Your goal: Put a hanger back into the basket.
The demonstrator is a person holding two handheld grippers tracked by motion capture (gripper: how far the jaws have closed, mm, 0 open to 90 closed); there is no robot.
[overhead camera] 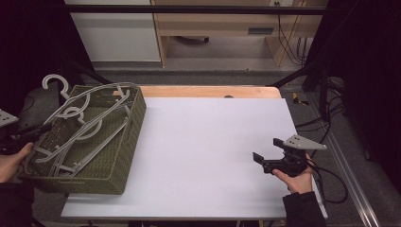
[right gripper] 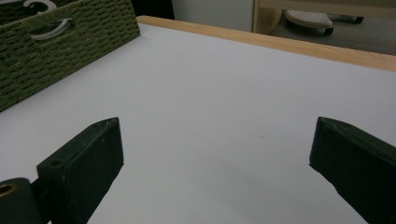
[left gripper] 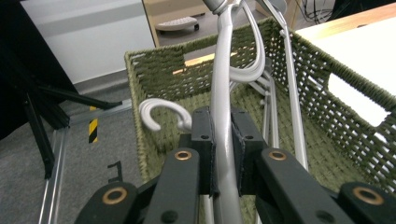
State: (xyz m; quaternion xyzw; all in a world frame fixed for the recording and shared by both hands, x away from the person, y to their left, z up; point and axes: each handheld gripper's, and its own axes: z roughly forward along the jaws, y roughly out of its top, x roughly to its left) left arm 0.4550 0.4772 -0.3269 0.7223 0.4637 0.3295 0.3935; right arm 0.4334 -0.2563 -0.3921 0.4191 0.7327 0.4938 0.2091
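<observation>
A green woven basket stands on the left of the white table top, with several grey plastic hangers lying in it. My left gripper reaches in over the basket's left rim. In the left gripper view its jaws are shut on a grey hanger, whose bar runs up between the pads; the basket lies beyond. My right gripper hovers low over the right side of the table, open, with nothing between its jaws. The right gripper view shows bare white table between them and the basket at far left.
The white sheet covers a wooden table whose far edge shows. Beyond it are a grey floor, a wooden shelf unit and black frame bars. Cables trail off the table's right edge.
</observation>
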